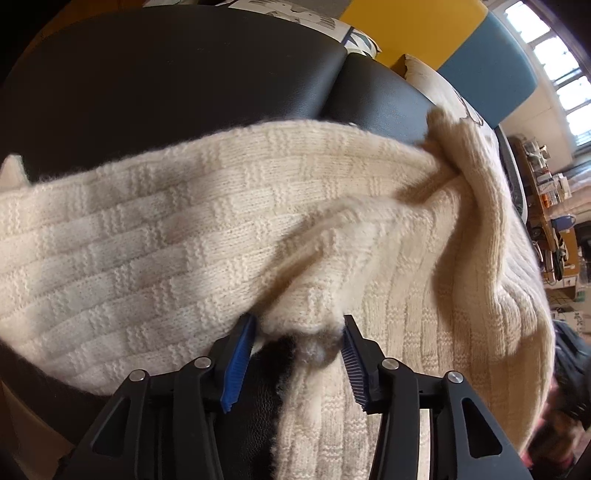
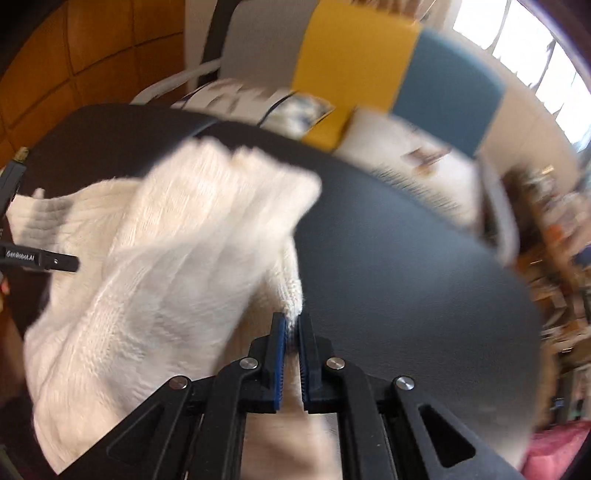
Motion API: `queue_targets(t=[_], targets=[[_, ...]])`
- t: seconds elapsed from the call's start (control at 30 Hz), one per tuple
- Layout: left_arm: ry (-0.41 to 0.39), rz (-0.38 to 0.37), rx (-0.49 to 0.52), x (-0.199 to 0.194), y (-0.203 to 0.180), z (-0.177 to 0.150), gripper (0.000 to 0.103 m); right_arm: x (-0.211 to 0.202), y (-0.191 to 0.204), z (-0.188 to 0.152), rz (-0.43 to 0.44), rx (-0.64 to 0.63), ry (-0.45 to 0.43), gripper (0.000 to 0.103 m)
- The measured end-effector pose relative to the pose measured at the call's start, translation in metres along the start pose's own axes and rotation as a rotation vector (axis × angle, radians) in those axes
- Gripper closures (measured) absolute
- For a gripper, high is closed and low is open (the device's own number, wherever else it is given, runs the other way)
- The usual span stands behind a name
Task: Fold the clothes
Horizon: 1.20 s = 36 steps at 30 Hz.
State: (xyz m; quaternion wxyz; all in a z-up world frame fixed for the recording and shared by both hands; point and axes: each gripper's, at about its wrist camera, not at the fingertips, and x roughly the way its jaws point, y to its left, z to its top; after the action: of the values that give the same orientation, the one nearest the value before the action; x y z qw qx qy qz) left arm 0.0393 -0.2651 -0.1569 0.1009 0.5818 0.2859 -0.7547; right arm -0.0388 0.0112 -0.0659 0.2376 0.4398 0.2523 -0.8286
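A cream knitted sweater lies partly lifted over a black padded surface. My left gripper is shut on a thick bunch of its edge, which fills the wide gap between the blue pads. From that grip a fold runs up to the right. In the right wrist view, which is blurred, the sweater hangs to the left above the black surface. My right gripper is shut on a corner of the sweater, pads nearly together. Part of the left gripper shows at the left edge.
Another cream garment lies at the far right end of the surface. Behind it stand a yellow panel and a blue panel. Cluttered shelves fill the right side. A patterned cloth lies beyond the far edge.
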Motion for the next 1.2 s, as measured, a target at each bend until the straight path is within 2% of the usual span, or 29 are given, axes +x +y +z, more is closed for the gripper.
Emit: queue_targets(t=[0.07, 0.13, 0.17, 0.27, 0.33, 0.4, 0.43, 0.47, 0.5, 0.6, 0.67, 0.73, 0.77, 0.87, 0.9, 1.0, 1.03, 1.1, 1.13, 1.17, 1.2], targets=[[-0.002, 0.008, 0.009, 0.000, -0.004, 0.001, 0.052, -0.031, -0.028, -0.010, -0.115, 0.028, -0.037, 0.100], [-0.007, 0.020, 0.022, 0.001, -0.007, 0.002, 0.050, -0.046, -0.049, -0.024, -0.173, 0.077, -0.024, 0.100], [-0.009, 0.026, 0.029, 0.002, -0.008, 0.003, 0.049, -0.044, -0.063, -0.025, -0.195, 0.106, -0.004, 0.101], [-0.012, 0.013, 0.032, -0.002, -0.016, 0.003, 0.049, -0.027, -0.087, -0.057, -0.184, 0.173, 0.101, 0.101], [-0.031, -0.039, 0.026, -0.012, -0.024, -0.001, 0.049, -0.017, -0.100, -0.077, -0.141, 0.228, 0.136, 0.101], [-0.059, -0.074, 0.028, -0.025, -0.029, -0.001, 0.049, -0.021, -0.111, -0.087, -0.074, 0.305, 0.124, 0.100], [-0.078, -0.076, 0.035, -0.033, -0.030, 0.002, 0.049, -0.028, -0.114, -0.086, -0.030, 0.324, 0.092, 0.095], [-0.097, -0.077, 0.042, -0.040, -0.031, 0.005, 0.049, -0.036, -0.117, -0.084, 0.013, 0.343, 0.059, 0.084], [-0.119, -0.069, 0.058, -0.048, -0.031, 0.008, 0.049, -0.042, -0.118, -0.079, 0.047, 0.339, 0.026, 0.079], [-0.180, -0.028, 0.117, -0.067, -0.029, 0.023, 0.049, -0.031, -0.111, -0.044, 0.167, 0.378, 0.006, 0.079], [-0.208, 0.002, 0.210, -0.076, -0.022, 0.027, 0.048, -0.020, -0.120, -0.039, 0.313, 0.471, 0.020, 0.078], [-0.237, 0.031, 0.308, -0.087, -0.015, 0.029, 0.048, -0.014, -0.130, -0.041, 0.414, 0.549, 0.013, 0.075], [-0.251, 0.027, 0.355, -0.082, -0.025, 0.032, 0.048, -0.011, -0.135, -0.042, 0.463, 0.586, 0.010, 0.074], [-0.315, 0.042, 0.563, -0.058, -0.069, 0.042, 0.046, 0.004, -0.121, -0.040, 0.453, 0.559, 0.021, 0.072], [-0.342, 0.074, 0.650, -0.048, -0.084, 0.044, 0.045, 0.009, -0.116, -0.039, 0.449, 0.549, 0.024, 0.071], [-0.380, 0.131, 0.868, -0.027, -0.106, 0.049, 0.044, 0.023, -0.102, -0.036, 0.439, 0.522, 0.035, 0.061], [-0.361, 0.134, 0.893, -0.020, -0.109, 0.054, 0.044, 0.028, -0.098, -0.035, 0.435, 0.513, 0.039, 0.057], [-0.296, 0.113, 0.878, -0.007, -0.109, 0.067, 0.044, 0.037, -0.089, -0.033, 0.428, 0.495, 0.046, 0.052], [-0.260, 0.093, 0.856, 0.001, -0.108, 0.075, 0.044, 0.045, -0.088, -0.033, 0.415, 0.494, 0.058, 0.040], [-0.225, 0.072, 0.833, 0.008, -0.108, 0.083, 0.044, 0.053, -0.087, -0.033, 0.401, 0.493, 0.070, 0.023], [-0.200, 0.060, 0.812, 0.013, -0.107, 0.088, 0.044, 0.061, -0.086, -0.033, 0.387, 0.492, 0.082, 0.018]])
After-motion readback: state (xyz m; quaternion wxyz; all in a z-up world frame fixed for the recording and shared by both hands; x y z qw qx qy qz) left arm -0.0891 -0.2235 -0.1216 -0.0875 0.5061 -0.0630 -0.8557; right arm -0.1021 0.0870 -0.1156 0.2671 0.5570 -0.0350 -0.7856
